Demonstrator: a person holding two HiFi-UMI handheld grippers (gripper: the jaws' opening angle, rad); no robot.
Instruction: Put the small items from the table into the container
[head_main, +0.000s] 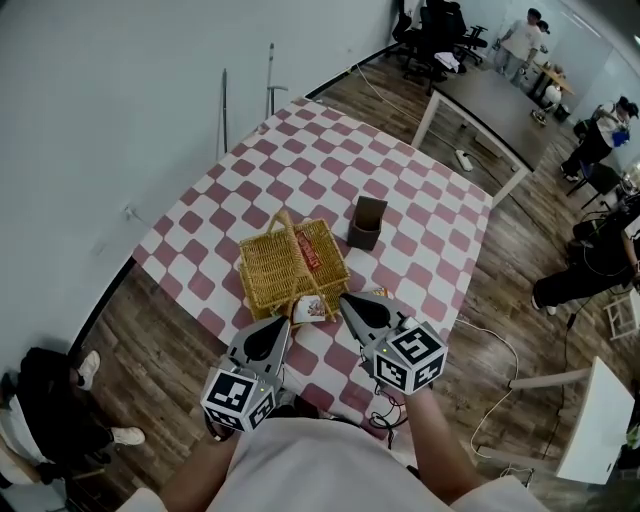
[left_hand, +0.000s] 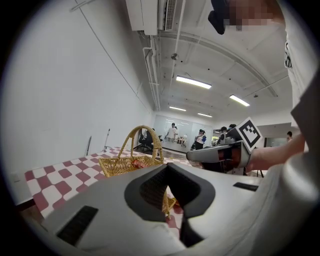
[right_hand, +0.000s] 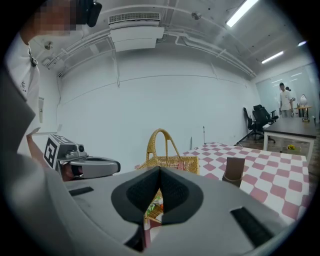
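Head view: small packet beside basket, print unreadable.

The person is wearing a pale, loose top, and it's filling the near edge of the head view. The left gripper and right gripper are showing smooth grey shells tapering to points, each lined with black textured pads. The left cube and right cube are wearing black-and-white square markers, and dark rectangular slots are sitting in the shells.
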